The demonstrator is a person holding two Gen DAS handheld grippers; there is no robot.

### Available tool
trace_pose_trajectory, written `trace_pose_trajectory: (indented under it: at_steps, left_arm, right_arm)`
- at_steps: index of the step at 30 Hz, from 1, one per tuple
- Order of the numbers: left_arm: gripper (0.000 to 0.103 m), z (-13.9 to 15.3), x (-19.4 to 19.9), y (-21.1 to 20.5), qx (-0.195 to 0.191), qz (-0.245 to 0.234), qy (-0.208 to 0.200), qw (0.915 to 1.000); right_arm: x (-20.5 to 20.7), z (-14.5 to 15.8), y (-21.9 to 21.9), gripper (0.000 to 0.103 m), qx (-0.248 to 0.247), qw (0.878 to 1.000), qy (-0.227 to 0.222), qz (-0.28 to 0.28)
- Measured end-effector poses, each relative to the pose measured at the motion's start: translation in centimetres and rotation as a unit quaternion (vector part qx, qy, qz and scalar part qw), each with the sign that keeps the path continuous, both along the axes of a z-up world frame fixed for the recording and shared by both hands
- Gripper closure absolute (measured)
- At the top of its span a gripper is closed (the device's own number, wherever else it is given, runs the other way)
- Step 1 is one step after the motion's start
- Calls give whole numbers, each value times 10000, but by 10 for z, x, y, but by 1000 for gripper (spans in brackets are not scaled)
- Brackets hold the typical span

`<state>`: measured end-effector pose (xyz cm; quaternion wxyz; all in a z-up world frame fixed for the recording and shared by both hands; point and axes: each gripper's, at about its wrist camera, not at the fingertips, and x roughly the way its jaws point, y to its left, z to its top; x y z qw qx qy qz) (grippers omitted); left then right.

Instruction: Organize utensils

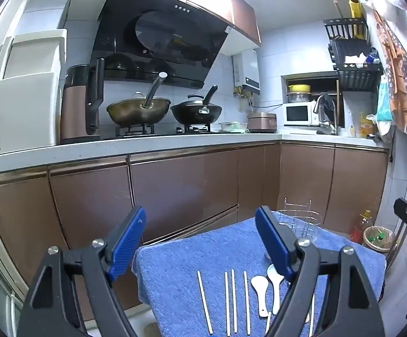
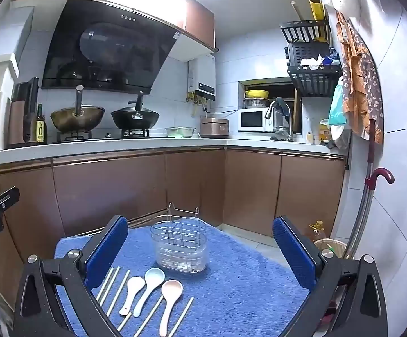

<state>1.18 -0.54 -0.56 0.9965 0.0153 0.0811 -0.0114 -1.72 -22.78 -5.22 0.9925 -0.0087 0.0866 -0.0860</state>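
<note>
Left gripper (image 1: 200,241): two black plastic arms with triangular cut-outs, round silver screws at the pivots, and flat blue fingers (image 1: 127,241) with a fine ribbed surface. Right gripper (image 2: 200,250): same build, with black linkage, silver screw heads and blue ribbed pads (image 2: 293,252). Black housing of the other unit shows at each frame's edge.

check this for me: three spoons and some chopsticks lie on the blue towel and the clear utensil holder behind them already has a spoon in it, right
Not quite. The clear plastic utensil holder with a wire rack is empty, as the right wrist view shows. All three ceramic spoons and the pale chopsticks do lie on the blue towel.
</note>
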Motion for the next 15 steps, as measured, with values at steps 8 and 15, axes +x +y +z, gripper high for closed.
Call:
trace_pose_trajectory:
  at_steps: [8, 15]
  left_arm:
    - [24, 0, 2, -4, -21, -89, -84, 9999]
    - [24, 0, 12, -8, 0, -211, -33, 9998]
  right_arm:
    - [3, -3, -5, 0, -9, 10000, 22, -64]
    - [9, -7, -15, 0, 48, 9999, 103, -130]
